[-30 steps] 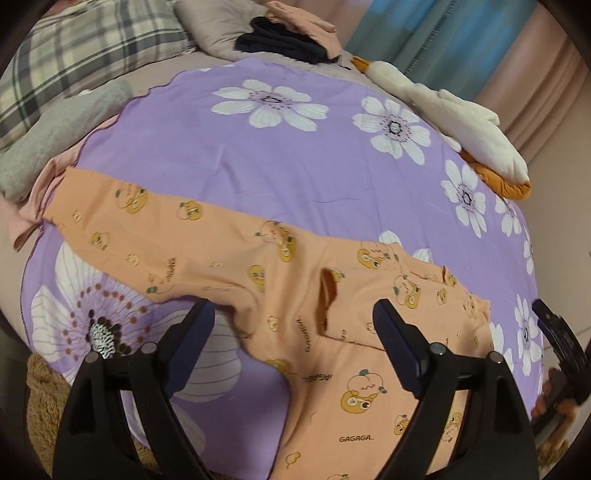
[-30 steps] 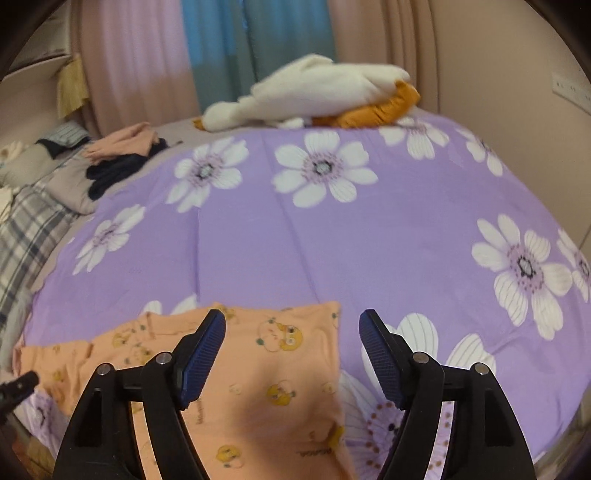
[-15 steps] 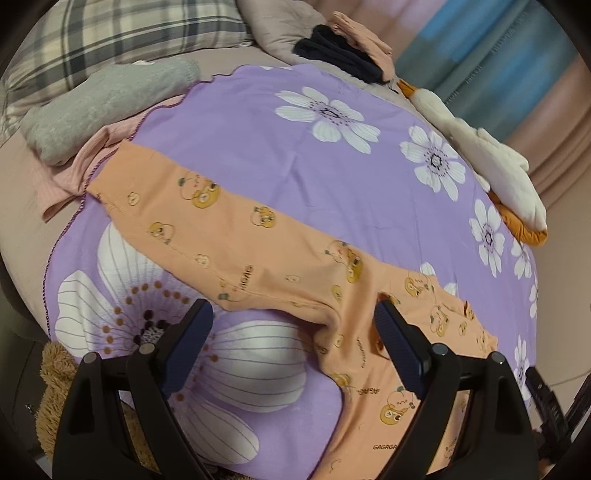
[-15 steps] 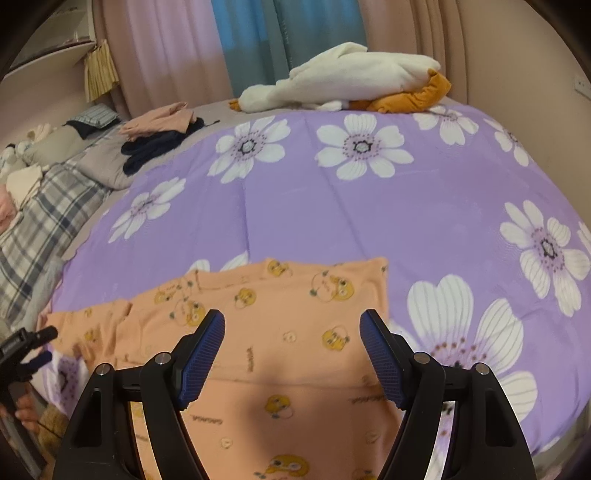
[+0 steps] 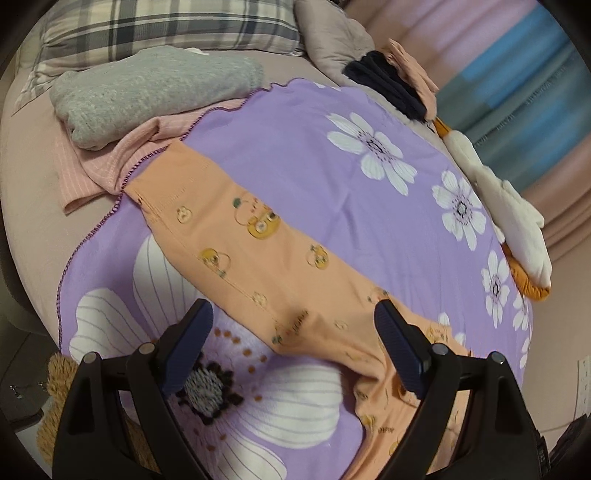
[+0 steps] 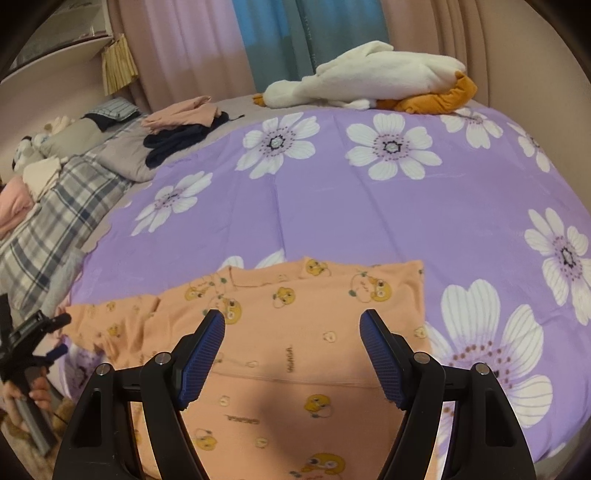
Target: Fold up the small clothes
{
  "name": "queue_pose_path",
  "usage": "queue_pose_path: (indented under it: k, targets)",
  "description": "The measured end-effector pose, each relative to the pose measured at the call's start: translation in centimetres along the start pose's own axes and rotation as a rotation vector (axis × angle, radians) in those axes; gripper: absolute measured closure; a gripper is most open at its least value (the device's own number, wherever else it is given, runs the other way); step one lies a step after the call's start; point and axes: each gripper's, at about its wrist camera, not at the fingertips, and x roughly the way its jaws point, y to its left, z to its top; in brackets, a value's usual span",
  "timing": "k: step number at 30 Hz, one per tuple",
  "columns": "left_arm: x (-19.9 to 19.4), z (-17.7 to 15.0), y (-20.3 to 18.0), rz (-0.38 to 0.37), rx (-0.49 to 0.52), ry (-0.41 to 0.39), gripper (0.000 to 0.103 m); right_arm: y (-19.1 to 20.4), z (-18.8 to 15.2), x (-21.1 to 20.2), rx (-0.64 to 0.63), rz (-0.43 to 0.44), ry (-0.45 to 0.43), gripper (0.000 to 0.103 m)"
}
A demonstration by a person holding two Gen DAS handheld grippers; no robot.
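An orange child's top with cartoon prints lies spread flat on a purple flowered sheet. In the left wrist view one long sleeve runs up-left to its cuff. My left gripper is open and empty, hovering over the sleeve near the armpit. In the right wrist view the body of the top lies below my right gripper, which is open and empty above it. The left gripper shows at the left edge of that view.
A folded grey sweater and a pink striped garment lie by the sleeve cuff. A plaid pillow, a dark and peach clothes pile and a white plush goose lie at the far side.
My left gripper has swung left along the sleeve toward the cuff. My right gripper has pulled back and risen, so more of the top's body shows. Both stay open.
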Motion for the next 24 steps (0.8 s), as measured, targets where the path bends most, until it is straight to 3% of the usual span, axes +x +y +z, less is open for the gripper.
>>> queue_pose_path:
  k: [11, 24]
  targets:
    - [2.9, 1.4, 5.1, 0.055, -0.109, -0.013, 0.018, 1.6, -0.2, 0.8, -0.035, -0.014, 0.027, 0.028]
    - [4.5, 2.3, 5.4, 0.042, -0.101, -0.09, 0.019, 3.3, -0.3, 2.5, -0.064, -0.024, 0.068, 0.028]
